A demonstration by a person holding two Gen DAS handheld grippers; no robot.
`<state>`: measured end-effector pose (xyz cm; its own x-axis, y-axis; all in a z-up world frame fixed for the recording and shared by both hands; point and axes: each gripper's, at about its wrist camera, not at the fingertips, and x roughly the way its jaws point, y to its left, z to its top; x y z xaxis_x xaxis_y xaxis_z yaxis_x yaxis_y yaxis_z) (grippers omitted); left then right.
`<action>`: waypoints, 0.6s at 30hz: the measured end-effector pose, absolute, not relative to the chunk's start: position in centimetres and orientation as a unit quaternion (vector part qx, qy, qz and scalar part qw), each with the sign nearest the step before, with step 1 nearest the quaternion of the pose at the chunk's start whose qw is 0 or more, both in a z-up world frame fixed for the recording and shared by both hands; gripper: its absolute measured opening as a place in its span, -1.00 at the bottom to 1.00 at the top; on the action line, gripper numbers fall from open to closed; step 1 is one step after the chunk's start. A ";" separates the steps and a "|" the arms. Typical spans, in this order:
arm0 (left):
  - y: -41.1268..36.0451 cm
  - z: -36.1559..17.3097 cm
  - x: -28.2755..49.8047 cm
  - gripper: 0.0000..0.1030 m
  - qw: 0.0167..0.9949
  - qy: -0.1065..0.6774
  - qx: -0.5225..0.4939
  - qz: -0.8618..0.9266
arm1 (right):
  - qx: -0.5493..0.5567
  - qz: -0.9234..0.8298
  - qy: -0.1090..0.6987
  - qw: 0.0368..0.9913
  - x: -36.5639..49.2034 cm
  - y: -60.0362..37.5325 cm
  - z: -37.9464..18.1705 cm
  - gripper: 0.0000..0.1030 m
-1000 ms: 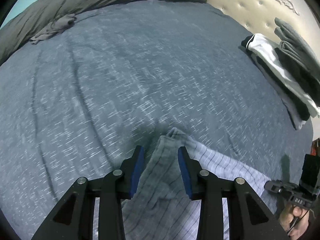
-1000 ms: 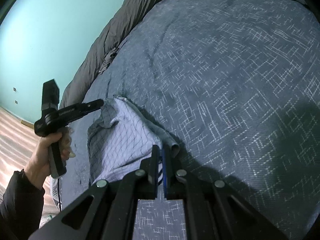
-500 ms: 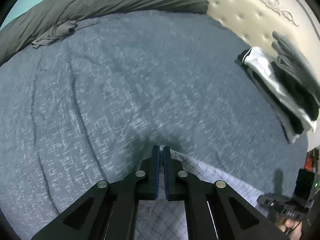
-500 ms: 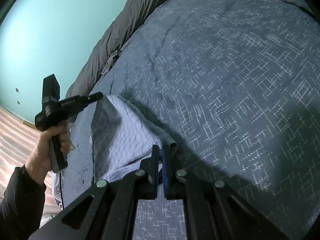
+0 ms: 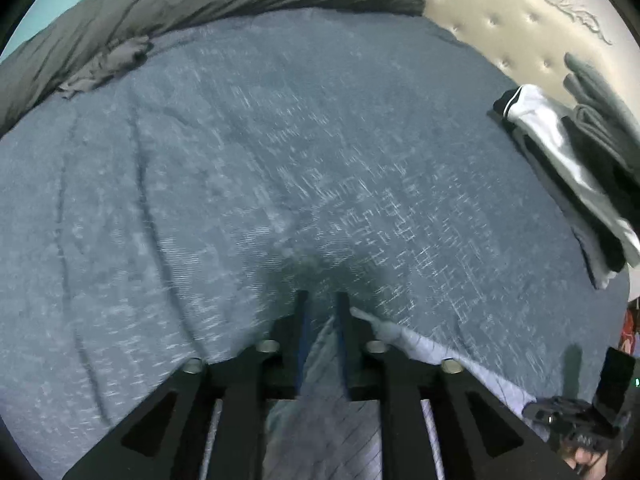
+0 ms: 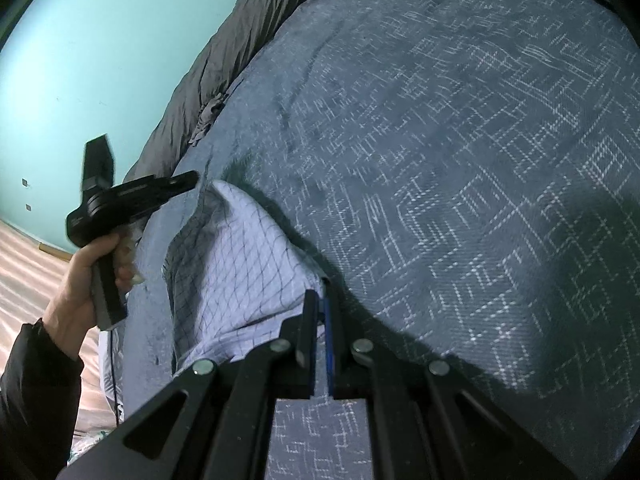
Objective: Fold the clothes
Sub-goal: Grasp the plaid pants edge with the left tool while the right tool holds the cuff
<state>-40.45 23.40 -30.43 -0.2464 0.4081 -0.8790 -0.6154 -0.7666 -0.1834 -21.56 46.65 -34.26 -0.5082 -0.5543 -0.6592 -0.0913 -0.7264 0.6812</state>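
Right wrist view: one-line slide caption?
Right gripper clamps the checked shirt's corner on the blue bedspread.

Matt woven bedspread (image 5: 280,168), thin checked cotton-like shirt (image 6: 240,272), tufted smooth headboard (image 5: 520,12), matt black plastic gripper frames.

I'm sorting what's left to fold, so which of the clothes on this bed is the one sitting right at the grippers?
The pale checked garment. The right gripper is pinching its edge, while the folded pile sits by the headboard and the crumpled grey piece lies across the bed.
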 end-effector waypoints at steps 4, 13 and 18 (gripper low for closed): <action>18.6 -28.8 -38.6 -0.31 0.331 0.080 -0.510 0.790 | 0.472 -0.799 -0.344 0.144 -21.4 46.7 -34.3 -0.95; 9.7 -31.6 -34.5 -0.31 0.311 0.004 -0.530 0.789 | 0.473 -0.798 -0.345 0.141 -21.4 46.8 -34.7 -0.95; 8.2 -33.8 -34.2 -0.31 0.313 -0.063 -0.546 0.774 | 0.475 -0.798 -0.344 0.139 -21.7 46.7 -34.9 -0.95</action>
<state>-34.17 8.19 -33.81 -0.2068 0.5545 -0.8061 -0.4158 -0.7956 -0.4406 -21.69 46.73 -34.89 -0.5104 -0.5489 -0.6620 -0.1044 -0.7245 0.6813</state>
